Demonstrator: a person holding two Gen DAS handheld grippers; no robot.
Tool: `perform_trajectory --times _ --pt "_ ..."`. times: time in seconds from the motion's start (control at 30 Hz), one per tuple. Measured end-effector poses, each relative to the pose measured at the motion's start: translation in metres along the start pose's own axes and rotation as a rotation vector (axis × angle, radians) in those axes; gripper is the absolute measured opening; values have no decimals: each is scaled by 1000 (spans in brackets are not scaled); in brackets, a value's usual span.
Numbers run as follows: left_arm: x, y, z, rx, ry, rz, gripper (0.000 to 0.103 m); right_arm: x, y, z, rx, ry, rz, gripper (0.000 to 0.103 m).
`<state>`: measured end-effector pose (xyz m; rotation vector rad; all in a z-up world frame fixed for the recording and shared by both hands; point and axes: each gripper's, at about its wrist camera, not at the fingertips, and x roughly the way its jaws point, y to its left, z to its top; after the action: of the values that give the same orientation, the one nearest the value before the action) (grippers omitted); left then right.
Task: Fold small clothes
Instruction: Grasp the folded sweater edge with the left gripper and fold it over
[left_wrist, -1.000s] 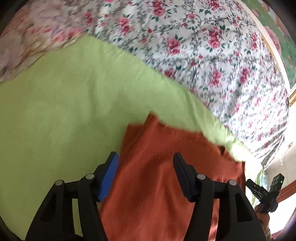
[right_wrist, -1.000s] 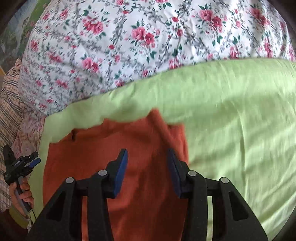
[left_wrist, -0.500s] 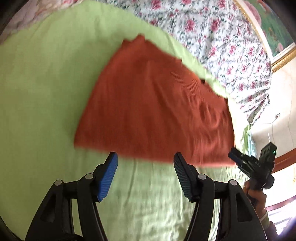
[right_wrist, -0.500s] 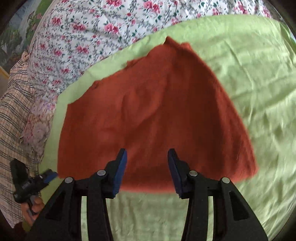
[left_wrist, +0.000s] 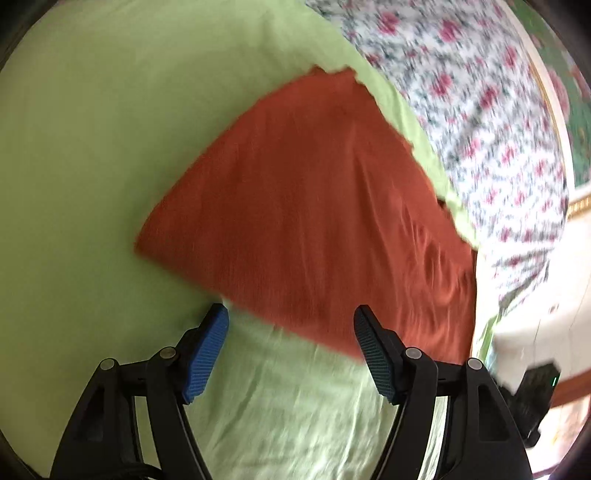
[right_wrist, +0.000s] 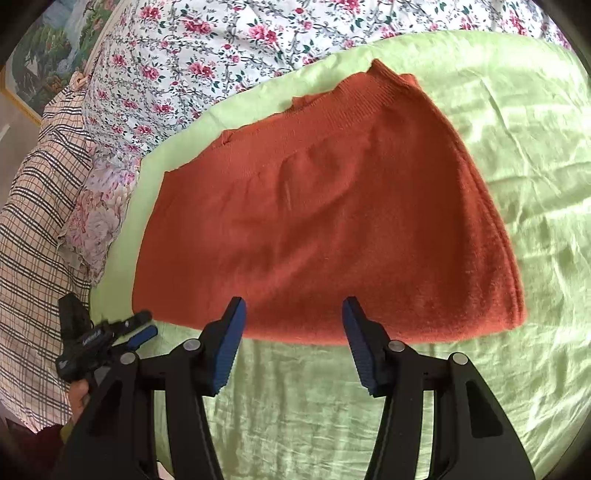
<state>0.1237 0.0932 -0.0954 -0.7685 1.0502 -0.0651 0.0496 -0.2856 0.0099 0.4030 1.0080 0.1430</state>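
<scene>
A rust-orange knitted garment (right_wrist: 325, 214) lies folded flat on a light green sheet (right_wrist: 517, 147); it also shows in the left wrist view (left_wrist: 306, 221). My right gripper (right_wrist: 293, 321) is open and empty, just short of the garment's near folded edge. My left gripper (left_wrist: 291, 325) is open and empty, at the garment's near edge towards its left corner. The left gripper also shows at the left of the right wrist view (right_wrist: 110, 332).
A floral bedspread (right_wrist: 207, 55) lies beyond the green sheet (left_wrist: 92, 147). A checked cloth (right_wrist: 33, 206) and a pale floral pillow (right_wrist: 96, 214) lie at the left. The right gripper's body (left_wrist: 532, 398) shows at the lower right of the left wrist view.
Both grippers have pulled back from over the garment to its near edge. The garment now lies flat and in full view. The left wrist view is still moving and blurred.
</scene>
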Motion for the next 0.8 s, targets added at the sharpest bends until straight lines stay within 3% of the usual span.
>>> perform_trajectory --times 0.17,0.23,0.27,0.3,0.37,0.53,0.8 --pt "16 -2 25 -60 -106 29 68 -4 -12 2 12 13 0 56" --pt "19 -7 33 -50 -133 63 54 -4 -17 4 9 21 1 56" --pt "20 -10 36 -38 -138 74 33 -5 -18 5 9 23 1 56" --pt "22 -13 38 -25 -137 74 21 -5 -20 6 7 25 1 56" --pt "18 -24 40 9 -157 94 14 -4 -26 10 5 28 2 56" --pt "4 -81 30 181 -217 109 10 -3 -41 26 3 27 18 56" --pt "20 -185 -13 494 -184 54 9 1 -62 66 51 12 99 56"
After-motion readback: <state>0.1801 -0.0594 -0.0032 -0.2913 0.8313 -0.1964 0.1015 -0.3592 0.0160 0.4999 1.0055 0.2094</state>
